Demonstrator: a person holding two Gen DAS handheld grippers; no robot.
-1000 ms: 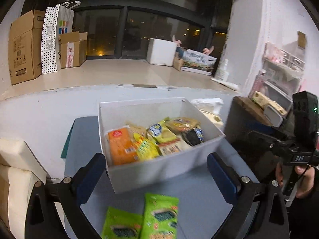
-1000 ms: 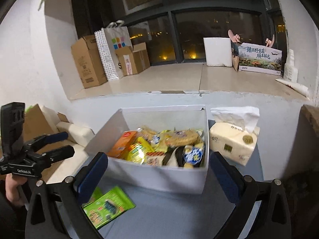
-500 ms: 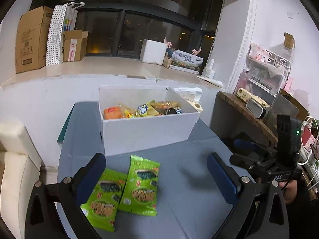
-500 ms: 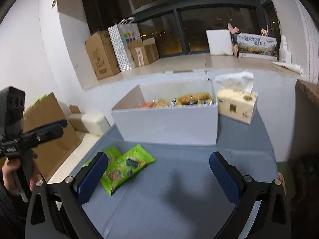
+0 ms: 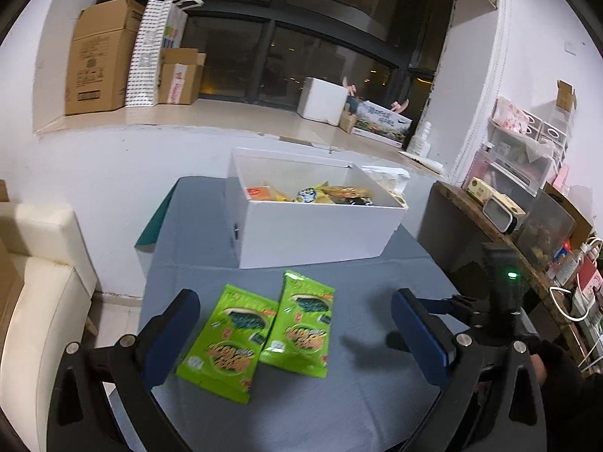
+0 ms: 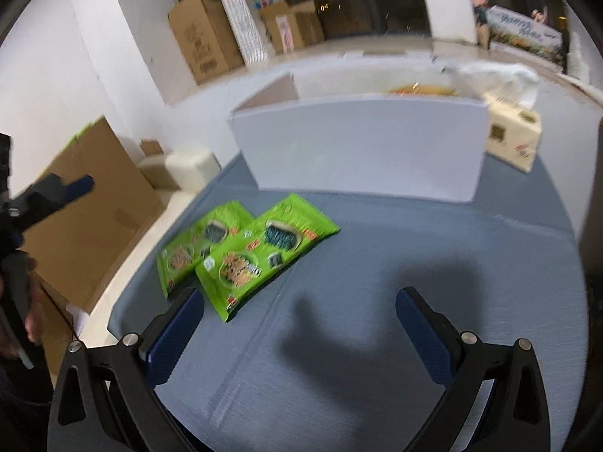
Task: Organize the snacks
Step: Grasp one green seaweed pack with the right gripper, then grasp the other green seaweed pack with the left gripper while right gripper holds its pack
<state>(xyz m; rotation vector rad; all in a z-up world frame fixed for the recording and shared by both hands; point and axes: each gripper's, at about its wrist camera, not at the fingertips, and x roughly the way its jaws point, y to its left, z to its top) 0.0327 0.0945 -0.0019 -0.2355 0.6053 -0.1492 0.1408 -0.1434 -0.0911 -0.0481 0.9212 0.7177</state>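
Two green snack packets lie side by side on the blue table: a left packet (image 5: 230,342) (image 6: 199,241) and a right packet (image 5: 303,326) (image 6: 264,252). Behind them stands a white box (image 5: 312,229) (image 6: 361,147) holding several mixed snacks (image 5: 320,194). My left gripper (image 5: 294,333) is open and empty, hovering just above the two packets. My right gripper (image 6: 297,329) is open and empty, over bare table to the right of the packets. The right gripper also shows at the right edge of the left wrist view (image 5: 501,293), and the left one at the left edge of the right wrist view (image 6: 45,196).
A tissue box (image 6: 512,139) stands right of the white box. A cream sofa (image 5: 34,301) and a cardboard sheet (image 6: 86,211) are left of the table (image 6: 414,263). A wooden shelf with clutter (image 5: 527,218) is on the right. Cartons (image 5: 101,56) sit on the window ledge.
Both grippers have pulled back from the white box and lowered toward the table front. The two green packets now lie between the left gripper's fingers. Both stay open.
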